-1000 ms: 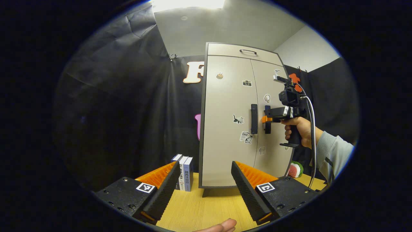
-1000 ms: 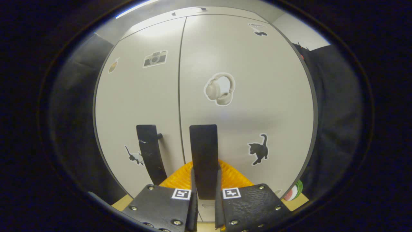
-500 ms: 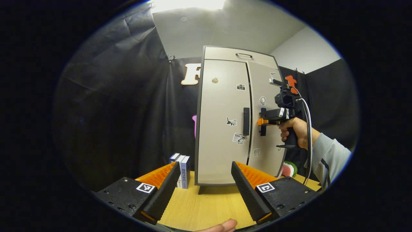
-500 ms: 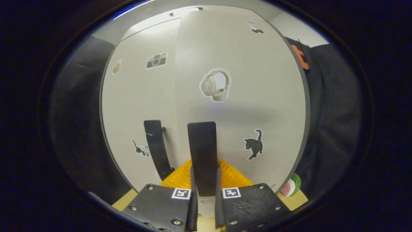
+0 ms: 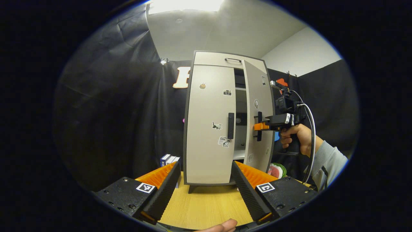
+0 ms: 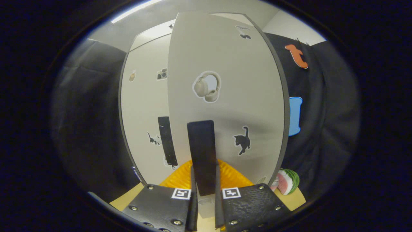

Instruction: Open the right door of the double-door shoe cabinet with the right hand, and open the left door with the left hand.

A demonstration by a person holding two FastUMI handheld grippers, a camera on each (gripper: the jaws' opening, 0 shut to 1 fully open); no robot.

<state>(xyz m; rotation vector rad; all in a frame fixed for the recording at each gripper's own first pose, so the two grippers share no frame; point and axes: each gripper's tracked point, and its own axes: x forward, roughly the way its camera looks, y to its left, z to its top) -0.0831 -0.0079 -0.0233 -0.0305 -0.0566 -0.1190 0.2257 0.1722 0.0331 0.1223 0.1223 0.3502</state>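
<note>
The shoe cabinet (image 5: 209, 122) is standing upright on the wooden table (image 5: 206, 206), approx. centre of the left gripper view. Its right door (image 5: 259, 109) is swinging partway open w/ a dark gap showing beside it; shelves inside are visible, but what's lying on them is too dim to make out. The left door (image 5: 209, 125) is sitting closed, its handle (image 5: 230, 125) untouched.

The right gripper (image 6: 204, 206) is clamping the right door's handle (image 6: 202, 154), fingers pressing on both sides of the black bar; the bar's lower end is getting hidden btwn the fingers. In the left gripper view the same tool is showing farther off at the right door's handle, a hand (image 5: 294, 137) gripping its grip, the sleeve cut off at the edge.

The left gripper (image 5: 204, 190) is hanging well short of the cabinet, fingers spread wide apart, nothing btwn them. A fingertip (image 5: 222, 225) is poking in at the bottom edge, mostly cut off.

Books (image 5: 167, 160) are standing left of the cabinet, partly hidden behind the left gripper's finger. A watermelon-slice thing (image 6: 288, 182) is lying by the cabinet's right foot, half hidden by the door.
</note>
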